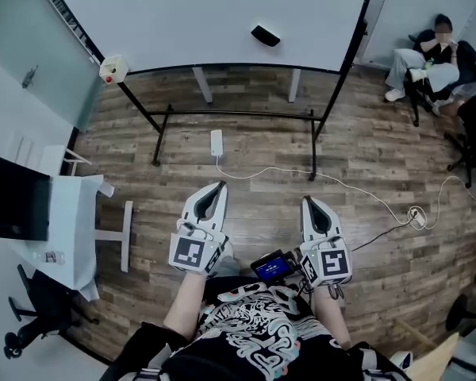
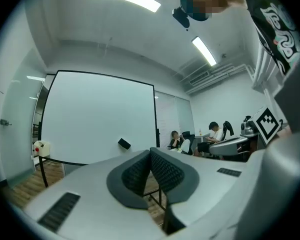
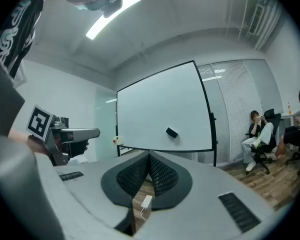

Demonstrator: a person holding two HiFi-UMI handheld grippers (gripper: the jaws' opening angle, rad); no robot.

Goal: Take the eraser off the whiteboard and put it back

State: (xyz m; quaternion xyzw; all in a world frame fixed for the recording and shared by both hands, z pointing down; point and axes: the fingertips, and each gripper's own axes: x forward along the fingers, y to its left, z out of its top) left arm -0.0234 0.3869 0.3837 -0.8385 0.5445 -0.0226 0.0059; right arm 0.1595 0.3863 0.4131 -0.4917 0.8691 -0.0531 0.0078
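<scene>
A black eraser [image 1: 265, 35] sticks to the white whiteboard [image 1: 182, 14], right of its middle; it also shows as the eraser [image 2: 124, 143] in the left gripper view and the eraser [image 3: 172, 132] in the right gripper view. Both grippers are held level, well short of the board. My left gripper [image 1: 218, 187] is shut with nothing between its pads [image 2: 140, 171]. My right gripper [image 1: 312, 202] is shut too and holds nothing.
The board stands on a black frame [image 1: 238, 116] over wooden floor. A white power adapter [image 1: 216, 142] with a cable [image 1: 341, 185] lies on the floor. A seated person [image 1: 428, 58] is at the far right. A white table [image 1: 71, 228] with a monitor stands at left.
</scene>
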